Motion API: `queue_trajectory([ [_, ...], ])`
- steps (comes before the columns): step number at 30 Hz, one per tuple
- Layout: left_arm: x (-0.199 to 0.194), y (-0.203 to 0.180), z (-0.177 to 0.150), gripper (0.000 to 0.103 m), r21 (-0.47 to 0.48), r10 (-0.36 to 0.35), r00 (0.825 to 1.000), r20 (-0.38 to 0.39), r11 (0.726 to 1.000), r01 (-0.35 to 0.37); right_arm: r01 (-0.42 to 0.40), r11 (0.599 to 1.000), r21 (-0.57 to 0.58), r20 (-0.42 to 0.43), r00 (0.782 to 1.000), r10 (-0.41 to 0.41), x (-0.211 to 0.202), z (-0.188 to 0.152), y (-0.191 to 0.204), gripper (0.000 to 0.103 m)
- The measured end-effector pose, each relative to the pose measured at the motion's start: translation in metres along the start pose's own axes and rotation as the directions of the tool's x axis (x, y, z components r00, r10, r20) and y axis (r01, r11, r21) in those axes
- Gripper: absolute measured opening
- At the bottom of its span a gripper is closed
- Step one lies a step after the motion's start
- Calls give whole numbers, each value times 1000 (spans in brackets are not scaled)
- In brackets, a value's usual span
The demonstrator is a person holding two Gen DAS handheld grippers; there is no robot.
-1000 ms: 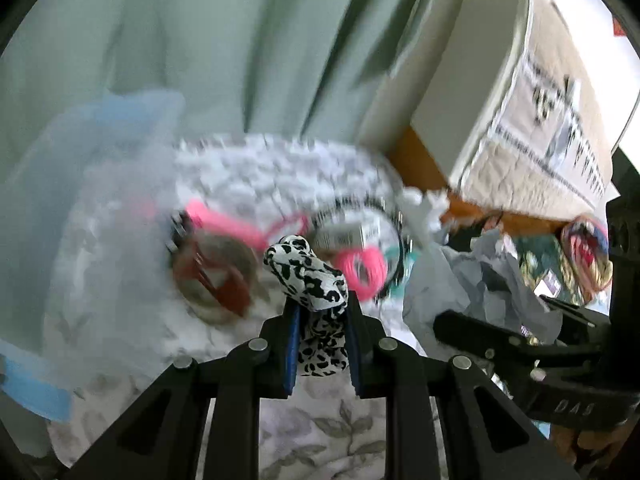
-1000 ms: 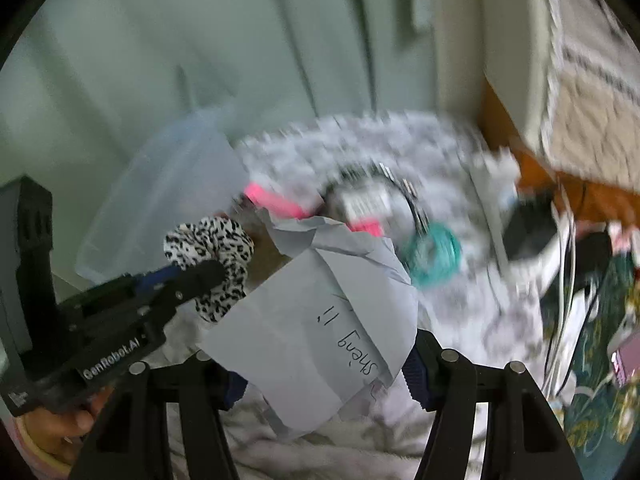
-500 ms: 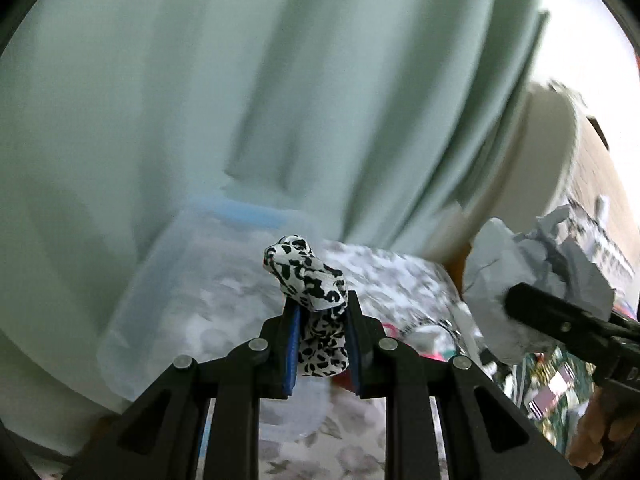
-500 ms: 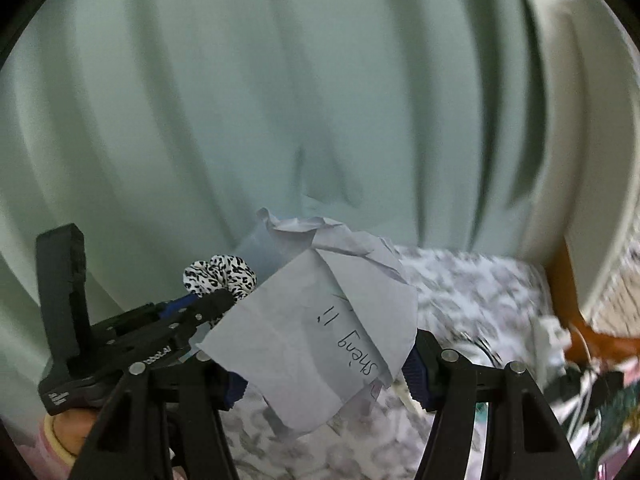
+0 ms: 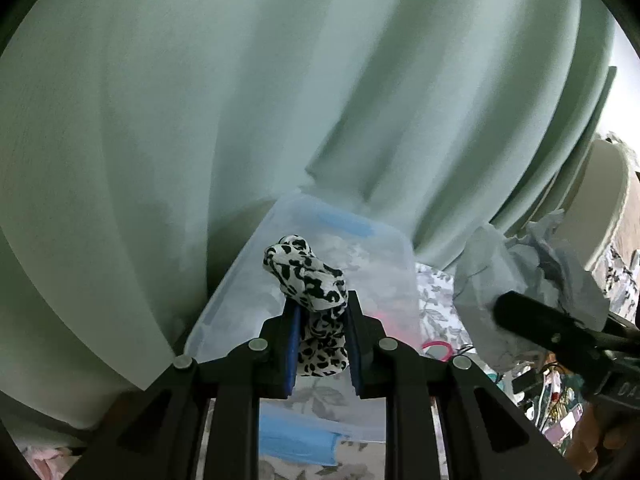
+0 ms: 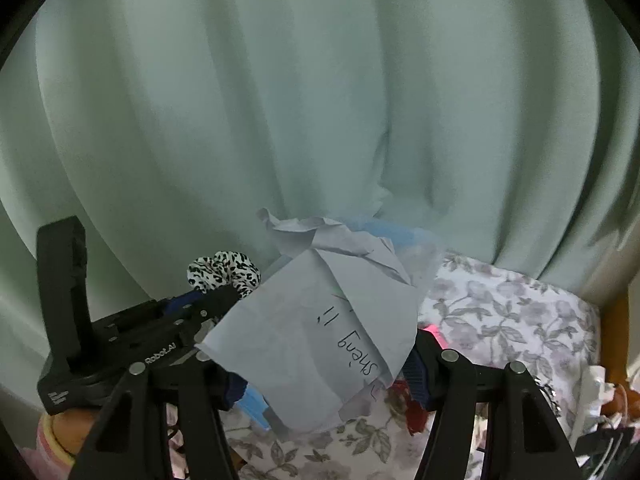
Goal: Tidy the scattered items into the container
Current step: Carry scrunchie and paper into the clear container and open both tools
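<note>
My left gripper [image 5: 322, 344] is shut on a black-and-white leopard-print scrunchie [image 5: 310, 276] and holds it just above the clear plastic container with blue clips [image 5: 368, 256]. From the right wrist view the same scrunchie [image 6: 224, 270] sticks out of the left gripper [image 6: 208, 300]. My right gripper [image 6: 324, 376] is shut on a crumpled sheet of paper with handwriting [image 6: 320, 320], held up beside the left gripper; the paper also shows in the left wrist view [image 5: 520, 272]. The container [image 6: 416, 240] is mostly hidden behind the paper.
A pale green curtain [image 5: 280, 100] hangs right behind the container. The floral bedsheet [image 6: 500, 312] carries pink hair ties [image 5: 438, 348] and other small items at the right. A wooden bed frame edge [image 6: 612, 340] and clutter lie far right.
Both grippers have lifted and tilted up away from the scattered items on the sheet and moved toward the container, each keeping hold of its item.
</note>
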State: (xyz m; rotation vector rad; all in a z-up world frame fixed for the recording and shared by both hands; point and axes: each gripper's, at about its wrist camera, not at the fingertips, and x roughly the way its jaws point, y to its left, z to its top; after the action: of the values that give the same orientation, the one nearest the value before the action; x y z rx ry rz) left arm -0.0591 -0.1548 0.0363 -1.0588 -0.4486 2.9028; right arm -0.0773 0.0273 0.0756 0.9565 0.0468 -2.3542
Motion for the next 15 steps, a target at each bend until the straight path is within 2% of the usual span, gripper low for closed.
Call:
queue_trajectory([
  [9,31,18,-5,21,-32,26,997,-69,999,-28,11,1000,-7,-117,993,-12,54,-1,5,66],
  [15,38,21,-10,22,-34,45,994,-100,998,-48,23,1000,-17,-159,987,-25,77,-4,-8,67],
])
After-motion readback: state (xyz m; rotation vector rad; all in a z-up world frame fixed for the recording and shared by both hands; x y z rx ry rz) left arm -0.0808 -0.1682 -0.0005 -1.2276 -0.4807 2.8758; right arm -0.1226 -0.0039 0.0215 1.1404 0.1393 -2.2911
